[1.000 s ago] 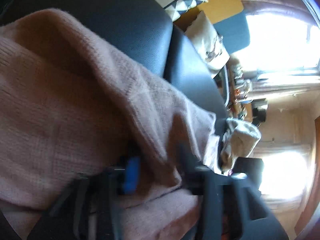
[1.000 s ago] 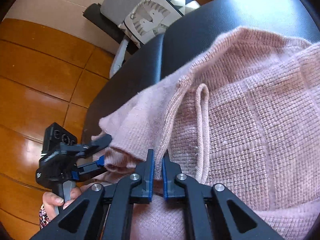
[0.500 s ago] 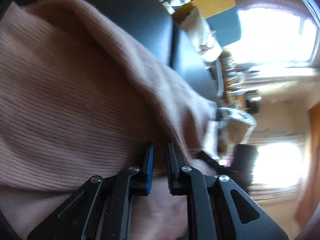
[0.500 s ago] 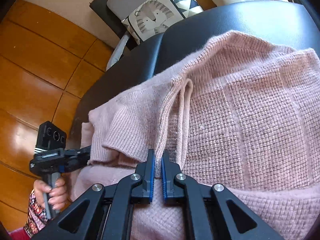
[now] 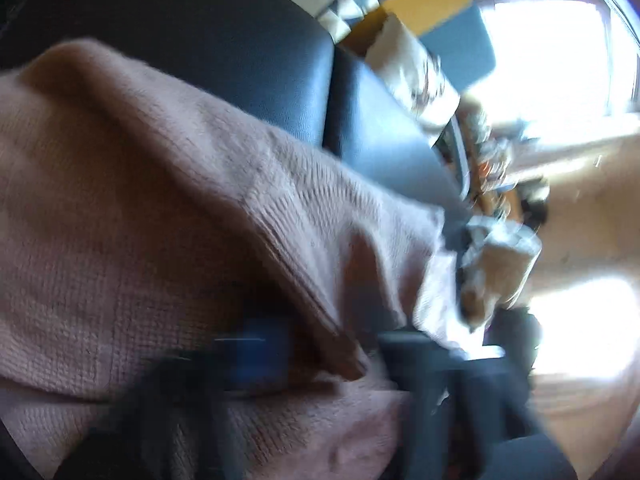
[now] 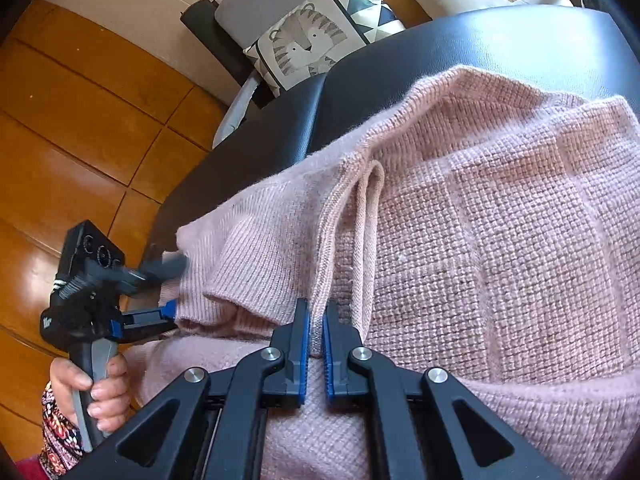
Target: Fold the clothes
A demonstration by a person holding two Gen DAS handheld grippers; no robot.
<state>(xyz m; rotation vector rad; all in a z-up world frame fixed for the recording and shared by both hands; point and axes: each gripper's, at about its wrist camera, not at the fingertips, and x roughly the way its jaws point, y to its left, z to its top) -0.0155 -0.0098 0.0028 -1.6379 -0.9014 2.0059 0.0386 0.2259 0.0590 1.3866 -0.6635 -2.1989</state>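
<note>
Left wrist view, blurred: left gripper (image 5: pixel 328 352) at 6 o'clock, fingers apart, just been closing, fold of pink sweater (image 5: pixel 160 220) between them, no firm pinch seen; sweater on black seat (image 5: pixel 240 60)

Right wrist view: right gripper (image 6: pixel 316 328) at 6 o'clock nearly shut, pinching sweater (image 6: pixel 480 240) hem; left gripper (image 6: pixel 168 292) at 9 o'clock at cuff

Risk: left side catches one layer or slips, so fold pulls crooked

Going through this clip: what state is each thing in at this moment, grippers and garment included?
right gripper: shut on the sweater's seam edge.
left gripper: jaws apart and blurred, with a sweater fold between them.
pink sweater: rumpled and partly doubled over, not yet a neat fold.
black seat: partly covered by the sweater.
hand: wrapped round the left gripper's handle.
</note>
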